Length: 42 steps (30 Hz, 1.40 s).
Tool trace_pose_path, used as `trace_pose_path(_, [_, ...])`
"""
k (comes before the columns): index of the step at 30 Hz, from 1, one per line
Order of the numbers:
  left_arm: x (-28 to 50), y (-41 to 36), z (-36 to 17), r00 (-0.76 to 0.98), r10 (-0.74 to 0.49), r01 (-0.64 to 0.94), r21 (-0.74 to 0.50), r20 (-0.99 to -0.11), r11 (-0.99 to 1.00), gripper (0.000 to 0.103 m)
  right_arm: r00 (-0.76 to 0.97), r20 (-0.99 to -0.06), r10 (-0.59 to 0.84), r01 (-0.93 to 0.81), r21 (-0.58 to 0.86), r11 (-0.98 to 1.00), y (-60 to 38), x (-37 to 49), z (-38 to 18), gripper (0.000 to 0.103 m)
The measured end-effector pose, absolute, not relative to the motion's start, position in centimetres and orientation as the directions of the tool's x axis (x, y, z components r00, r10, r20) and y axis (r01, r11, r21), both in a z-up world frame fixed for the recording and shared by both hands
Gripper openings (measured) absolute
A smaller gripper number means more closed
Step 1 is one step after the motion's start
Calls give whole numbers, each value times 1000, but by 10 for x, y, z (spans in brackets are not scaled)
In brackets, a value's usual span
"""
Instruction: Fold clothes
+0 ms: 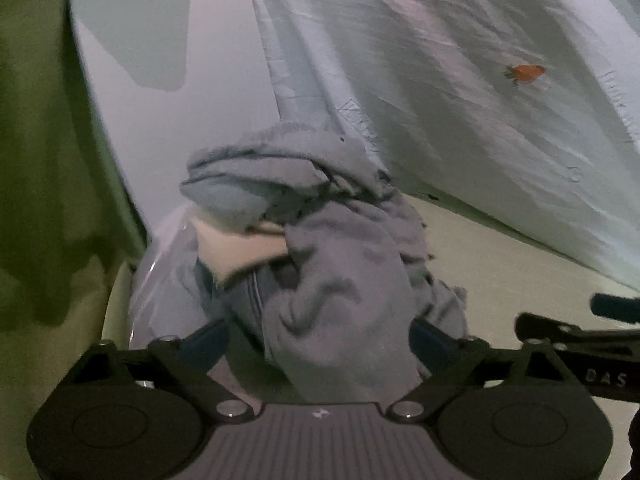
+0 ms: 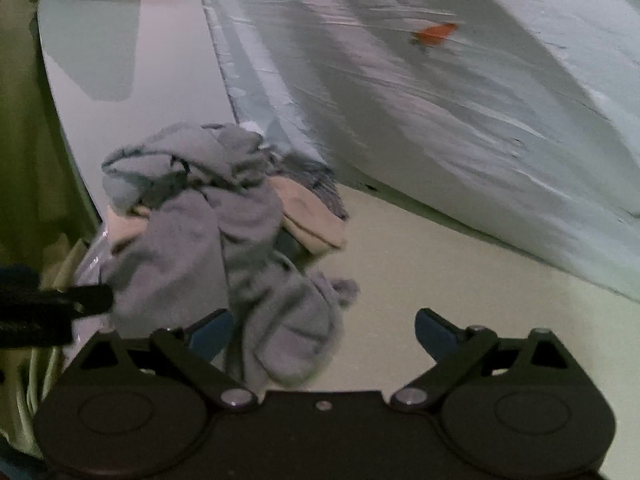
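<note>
Lying crumpled on the worktop (image 2: 420,280), the grey garment pile (image 1: 332,280) sits between the left gripper (image 1: 320,336)'s spread fingers — the right gripper (image 2: 324,334) gapes just beside it.

grey clothes (image 1: 340,280), perhaps beige garment (image 2: 316,220), white sheet (image 1: 460,80)

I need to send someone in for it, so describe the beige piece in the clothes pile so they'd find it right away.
Start at the big white sheet with an orange mark draped behind the pale surface. At its foot lies a heap of crumpled grey fleece clothes. The beige folded cloth pokes out of the heap's right side, the only warm, smooth piece among fuzzy grey ones.
</note>
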State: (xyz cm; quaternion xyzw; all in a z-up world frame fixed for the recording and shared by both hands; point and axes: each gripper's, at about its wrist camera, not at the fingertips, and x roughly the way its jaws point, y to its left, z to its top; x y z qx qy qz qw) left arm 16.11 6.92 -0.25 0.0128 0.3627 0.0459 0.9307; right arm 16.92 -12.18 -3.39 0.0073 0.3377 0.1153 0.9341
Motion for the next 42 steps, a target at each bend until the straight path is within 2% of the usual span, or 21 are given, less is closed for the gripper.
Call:
trace_pose_path(1, [172,72,-5,730,93,-72,58,-677,996,91,743,-629,230,-219,96,971,-114,180,-34,91])
trace_pose_path(3, [193,77,-11,717,91,-72,55,-691,996,81,736,-630,245,-235,101,967,-100,201,-36,88])
trace_pose_path(5, [211,82,-19,698,89,-81,45,-711,996,77,728,-634,260,-251,107,962,-85,223,-39,75])
trace_pose_path(7, [225,88,-27,675,76,-91,19,-734,996,74,711,-649,272,-263,114,958,-74,245,-46,68])
trace_pose_path(11, [242,96,-43,635,29,-93,-39,-772,995,58,664,-680,312,-277,164,947,-60,278,-65,62])
trace_pose_path(13, [247,99,-52,621,3,-87,-65,-784,994,44,632,-696,340,-283,201,938,-56,290,-75,60])
trace_pose_path(15, [249,101,-58,603,-24,-90,-98,-797,991,18,600,-709,371,-290,239,927,-54,298,-84,52])
trace_pose_path(17, [248,102,-61,597,-40,-94,-120,-801,988,11,585,-709,394,-300,262,917,-52,300,-91,19])
trace_pose_path(18, [246,101,-60,605,-37,-90,-114,-796,989,7,588,-703,401,-305,267,914,-53,299,-92,12])
trace_pose_path(19, [245,99,-58,613,-33,-85,-107,-790,991,6,603,-689,403,-309,264,914,-54,295,-92,3])
trace_pose_path(23, [233,88,-44,658,-25,-59,-84,-752,995,5,671,-621,405,-316,255,914,-67,272,-80,2])
trace_pose_path(29, [200,57,-4,745,-87,40,-86,-662,995,4,795,-495,351,-306,173,936,-103,220,-43,1])
trace_pose_path(36, [158,-19,28,762,-252,213,-137,-597,967,4,888,-397,230,-181,158,971,-181,160,-11,1])
trace_pose_path(42, [109,-119,20,669,-420,366,-220,-613,904,4,922,-383,64,-23,112,993,-276,95,0,1])
